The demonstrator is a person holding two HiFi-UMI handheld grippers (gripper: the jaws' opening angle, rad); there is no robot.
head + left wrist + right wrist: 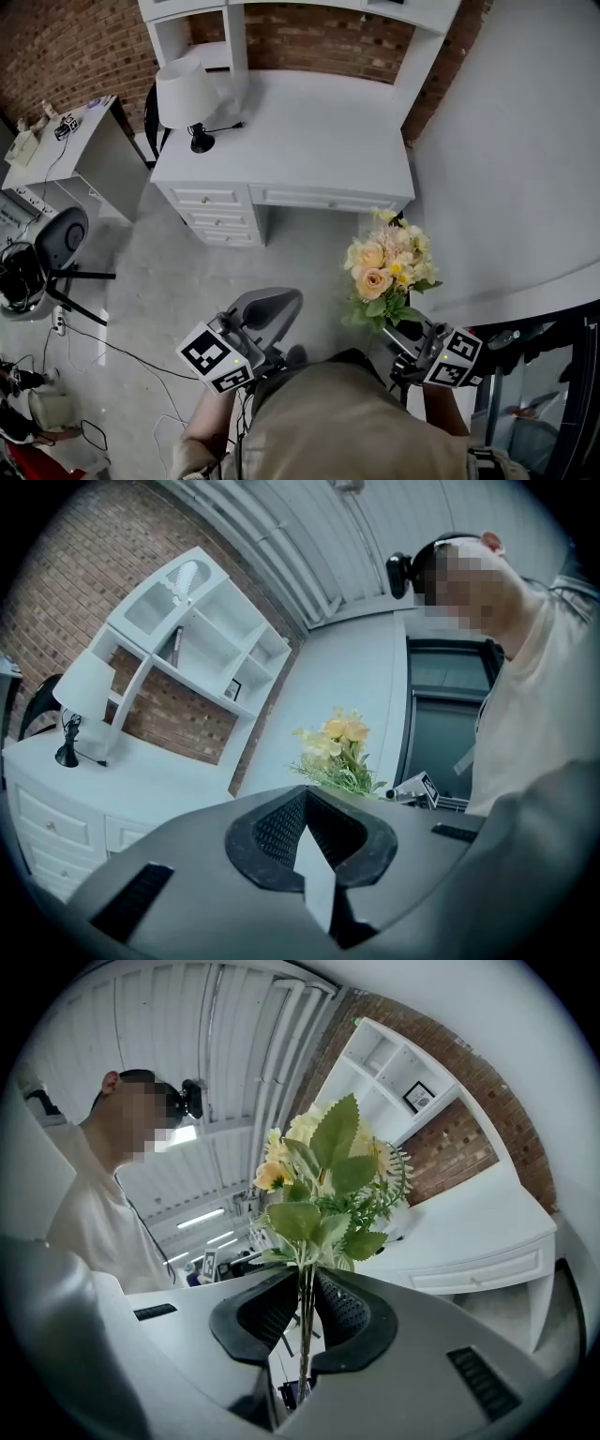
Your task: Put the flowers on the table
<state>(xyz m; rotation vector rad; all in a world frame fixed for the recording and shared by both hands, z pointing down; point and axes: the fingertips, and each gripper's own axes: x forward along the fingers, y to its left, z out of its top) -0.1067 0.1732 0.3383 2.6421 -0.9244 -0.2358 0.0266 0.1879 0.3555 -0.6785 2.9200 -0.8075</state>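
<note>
Right gripper [305,1288] clamps the flowers [333,1147] by the stems, off the table [469,1232].

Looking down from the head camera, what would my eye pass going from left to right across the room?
black chair → white lamp → flowers

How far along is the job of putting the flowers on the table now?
Done: the right gripper is shut on the flowers. In hand: they hang above the floor, short of the white table. Left: reaching it, setting them down, letting go.
</note>
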